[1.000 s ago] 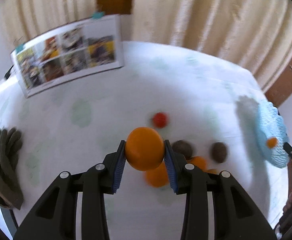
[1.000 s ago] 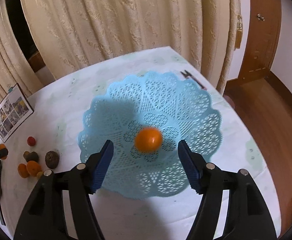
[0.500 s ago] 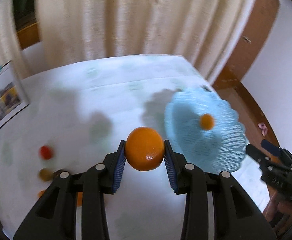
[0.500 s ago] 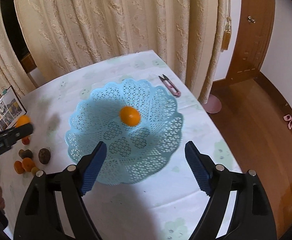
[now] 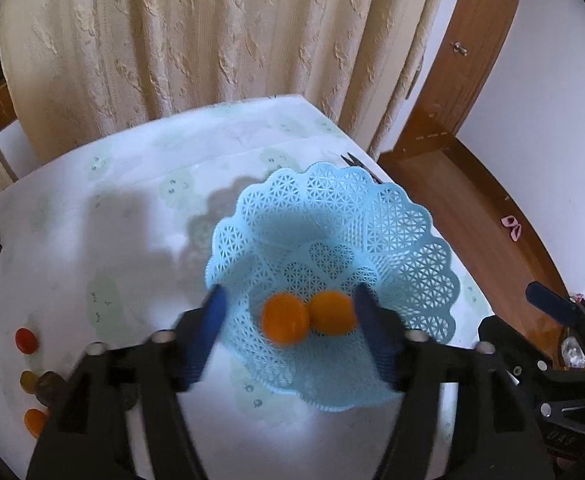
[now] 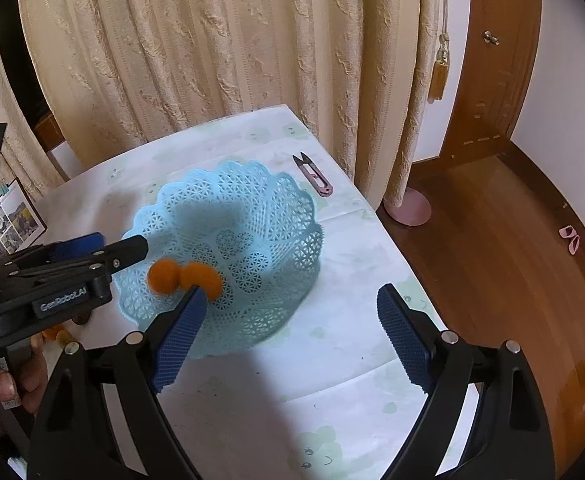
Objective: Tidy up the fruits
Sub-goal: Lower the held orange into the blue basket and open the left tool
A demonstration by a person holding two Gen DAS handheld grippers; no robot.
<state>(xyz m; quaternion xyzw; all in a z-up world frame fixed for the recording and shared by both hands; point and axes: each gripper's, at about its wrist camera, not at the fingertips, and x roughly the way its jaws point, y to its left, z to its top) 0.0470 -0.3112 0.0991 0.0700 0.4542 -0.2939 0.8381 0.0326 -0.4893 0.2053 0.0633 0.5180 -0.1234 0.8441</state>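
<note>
Oranges (image 5: pixel 306 318), two of them, sit touching in a pale blue lattice basket (image 5: pixel 408 232) on the table (image 5: pixel 112 220). Left gripper (image 5: pixel 288 320) hovers just above them, jaws spread wide and empty. Right gripper (image 6: pixel 288 320) waits near the basket's edge, jaws also apart, holding nothing. More small fruits (image 5: pixel 32 376) lie at the table's left edge. Lifting the left gripper straight up before swinging away should avoid nudging the oranges.

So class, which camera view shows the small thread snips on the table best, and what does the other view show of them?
The right wrist view: the thread snips lie fully visible on the table beyond the blue basket, dark blades and pink handle clear. In the left wrist view the basket's far rim hides all but the dark blade tips.
</note>
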